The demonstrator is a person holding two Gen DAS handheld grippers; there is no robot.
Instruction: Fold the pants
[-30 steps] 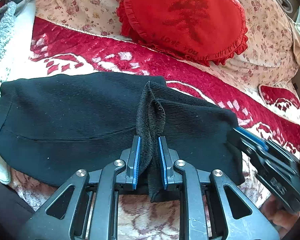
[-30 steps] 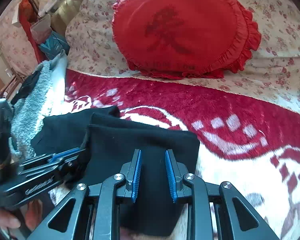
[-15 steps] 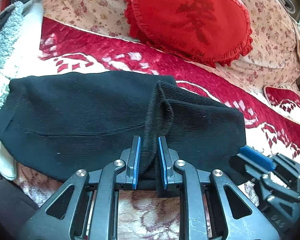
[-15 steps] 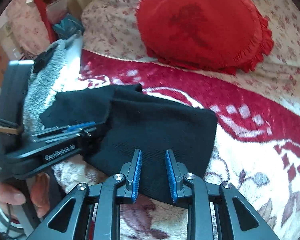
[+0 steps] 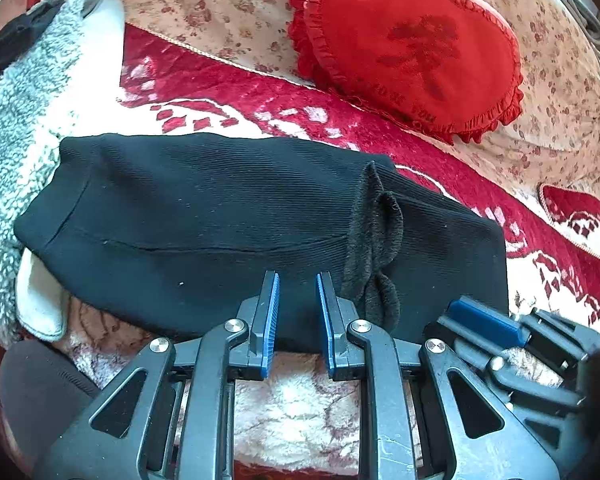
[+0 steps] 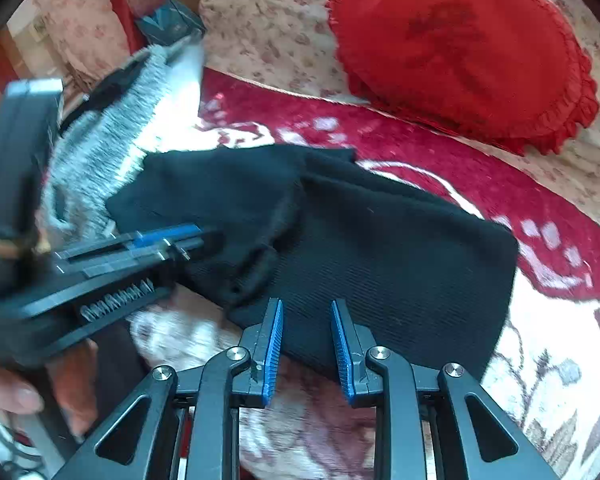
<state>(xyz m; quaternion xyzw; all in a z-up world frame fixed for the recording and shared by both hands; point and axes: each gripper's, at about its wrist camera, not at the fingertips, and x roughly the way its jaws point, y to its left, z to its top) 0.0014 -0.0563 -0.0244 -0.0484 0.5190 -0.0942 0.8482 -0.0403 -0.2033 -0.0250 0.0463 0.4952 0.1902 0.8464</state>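
The pants are black ribbed knit, folded into a compact, roughly rectangular bundle lying flat across the middle of the left wrist frame. A long seam runs left to right through the lower part. Right of centre, a fuzzy inner edge curls up in a loose loop where one layer overlaps another. In the right wrist view the pants fill the centre, their right edge straight, the left part lapping under the upper layer.

left claw motion-blurred; pants' near edge hidden
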